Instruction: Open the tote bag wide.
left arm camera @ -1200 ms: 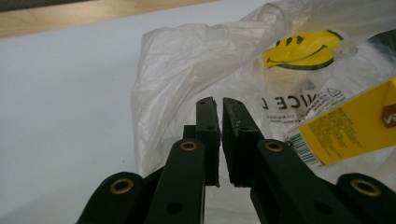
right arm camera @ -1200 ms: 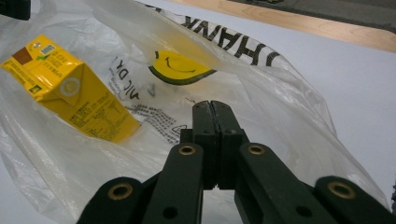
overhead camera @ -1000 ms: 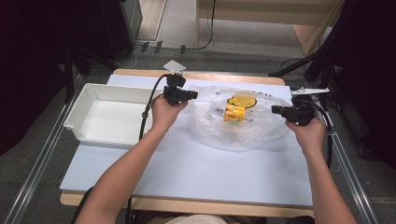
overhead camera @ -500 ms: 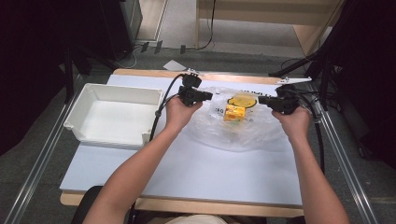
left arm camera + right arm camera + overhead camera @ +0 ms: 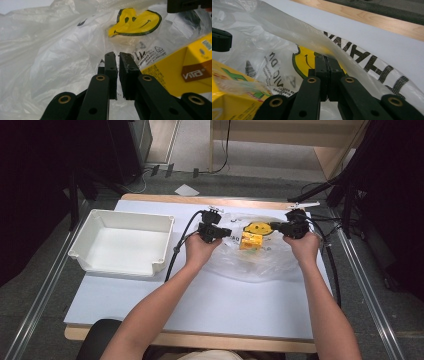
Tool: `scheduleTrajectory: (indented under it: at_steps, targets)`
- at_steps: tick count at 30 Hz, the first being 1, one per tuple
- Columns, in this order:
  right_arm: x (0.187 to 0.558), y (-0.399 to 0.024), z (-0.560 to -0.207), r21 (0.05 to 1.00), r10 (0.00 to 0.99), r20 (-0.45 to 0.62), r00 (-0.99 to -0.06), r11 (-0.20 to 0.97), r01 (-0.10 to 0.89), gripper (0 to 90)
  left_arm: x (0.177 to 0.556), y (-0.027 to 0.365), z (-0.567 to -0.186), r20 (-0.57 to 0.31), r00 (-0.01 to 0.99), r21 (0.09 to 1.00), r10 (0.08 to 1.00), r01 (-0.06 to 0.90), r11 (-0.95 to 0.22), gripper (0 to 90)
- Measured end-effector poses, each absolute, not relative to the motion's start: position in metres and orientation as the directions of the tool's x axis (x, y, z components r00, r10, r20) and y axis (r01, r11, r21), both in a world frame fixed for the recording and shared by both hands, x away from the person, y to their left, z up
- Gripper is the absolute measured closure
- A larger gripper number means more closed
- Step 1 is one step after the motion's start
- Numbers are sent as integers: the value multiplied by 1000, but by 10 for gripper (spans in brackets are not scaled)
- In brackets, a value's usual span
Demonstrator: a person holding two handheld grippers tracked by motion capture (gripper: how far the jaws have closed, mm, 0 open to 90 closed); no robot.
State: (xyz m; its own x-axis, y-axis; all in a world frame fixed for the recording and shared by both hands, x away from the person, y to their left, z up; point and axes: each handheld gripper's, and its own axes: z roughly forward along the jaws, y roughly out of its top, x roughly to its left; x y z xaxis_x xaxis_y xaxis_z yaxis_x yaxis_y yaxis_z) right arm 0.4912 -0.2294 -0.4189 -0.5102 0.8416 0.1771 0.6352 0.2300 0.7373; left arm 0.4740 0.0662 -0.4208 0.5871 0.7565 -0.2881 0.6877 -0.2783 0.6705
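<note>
The left gripper has its jaws drawn almost together, a thin slit left between the pads; a bit of clear film sits at the tips, but whether it is pinched I cannot tell. The right gripper is closed tight, pads meeting, with a fold of the plastic bag draped over its tips; a real pinch on the film cannot be made out.

In the high view the left gripper sits at the bag's left edge and the right gripper at its right, pointing toward each other across the clear plastic bag. The bag lies crumpled on the table, right of centre toward the far edge, with a yellow carton inside and a yellow smiley print on it.

The left gripper view brings out the carton's brown label and the smiley up close. The right gripper view shows black lettering on the bag and a corner of the carton.

The table is covered in a pale sheet with a wooden edge at front and back. A white bin stands on its left side, well apart from the bag. The near half of the sheet lies bare apart from the forearms. Grey floor, cables and dark stands surround the table.
</note>
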Motion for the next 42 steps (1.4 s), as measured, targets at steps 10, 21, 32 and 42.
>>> scheduleTrajectory:
  at_steps: [10,21,32,42]
  targets:
    - [509,-216,-444,715,842,207,-498,217,664,900,456,66,-447,-316,592,652,742,703,-284,846]
    - [522,-208,-462,681,856,235,-460,193,706,900,425,62,-463,-326,639,642,696,690,-333,845]
    - [537,-205,-469,655,873,225,-432,193,730,900,392,63,-472,-316,688,631,653,667,-397,836]
    - [553,-205,-473,634,887,236,-396,168,755,900,371,85,-472,-341,697,620,631,671,-406,835]
